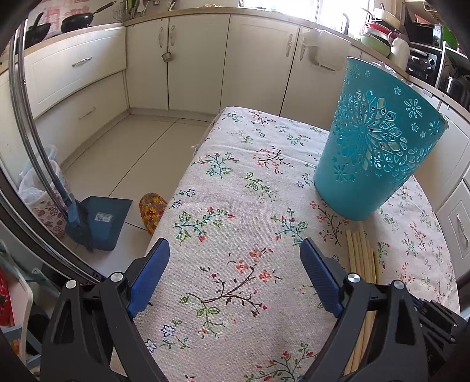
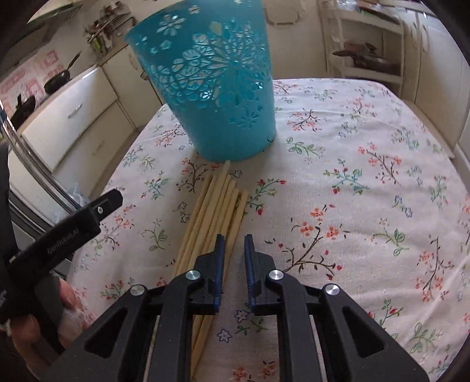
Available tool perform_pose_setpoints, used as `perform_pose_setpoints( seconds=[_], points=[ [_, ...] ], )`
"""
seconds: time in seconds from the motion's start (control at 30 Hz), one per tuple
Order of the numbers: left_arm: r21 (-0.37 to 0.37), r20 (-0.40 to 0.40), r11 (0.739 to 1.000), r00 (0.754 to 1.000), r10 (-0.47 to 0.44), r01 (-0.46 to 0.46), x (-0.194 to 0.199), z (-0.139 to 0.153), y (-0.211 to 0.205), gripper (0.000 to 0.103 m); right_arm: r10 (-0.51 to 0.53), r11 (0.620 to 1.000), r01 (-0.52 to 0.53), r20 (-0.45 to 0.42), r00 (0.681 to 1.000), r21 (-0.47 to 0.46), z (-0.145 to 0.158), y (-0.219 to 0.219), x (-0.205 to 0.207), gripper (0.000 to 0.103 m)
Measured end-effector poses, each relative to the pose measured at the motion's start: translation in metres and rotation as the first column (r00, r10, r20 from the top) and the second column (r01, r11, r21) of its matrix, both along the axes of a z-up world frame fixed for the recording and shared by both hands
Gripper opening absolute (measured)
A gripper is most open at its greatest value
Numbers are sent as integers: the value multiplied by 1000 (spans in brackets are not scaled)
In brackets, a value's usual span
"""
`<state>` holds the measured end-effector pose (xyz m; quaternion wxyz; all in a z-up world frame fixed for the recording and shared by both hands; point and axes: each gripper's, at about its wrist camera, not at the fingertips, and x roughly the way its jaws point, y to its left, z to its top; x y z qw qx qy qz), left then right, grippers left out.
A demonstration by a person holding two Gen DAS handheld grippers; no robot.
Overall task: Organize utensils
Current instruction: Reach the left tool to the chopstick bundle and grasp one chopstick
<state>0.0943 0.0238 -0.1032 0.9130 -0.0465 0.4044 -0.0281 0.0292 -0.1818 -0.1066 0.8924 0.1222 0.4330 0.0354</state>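
on floral tablecloth (image 2: 352, 147), teal basket (image 2: 211, 88) upper centre; chopsticks (image 2: 217, 205) bundled just below it. left gripper (image 1: 235, 276) wide open, empty. right gripper (image 2: 235, 244) nearly closed, empty, beside bundle. risk: narrow jaws miss or scatter sticks.

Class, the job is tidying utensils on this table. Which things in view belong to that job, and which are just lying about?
Part of the job:
- chopsticks, lying in a bundle on the table
- blue basket, upright just beyond them
- right gripper, nearly closed on nothing
- left gripper, wide open

Lying about:
- dustpan
- pans
- dish rack
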Motion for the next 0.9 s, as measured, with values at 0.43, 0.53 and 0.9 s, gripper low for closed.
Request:
perform_pose_setpoints(
  seconds=[0.43, 0.53, 0.9],
  points=[
    [67, -42, 972, 974, -222, 225, 2, 4, -54, 86, 31, 997, -30, 21, 999, -67, -2, -38, -14, 7],
    [88, -66, 966, 969, -239, 244, 6, 1, -69, 86, 22, 999, -21, 26, 999, -40, -3, -40, -13, 7],
    [161, -145, 954, 962, -232, 254, 13, -18, -88, 83, 19, 1000, -20, 28, 999, 20, -3, -46, -12, 7]
  ],
)
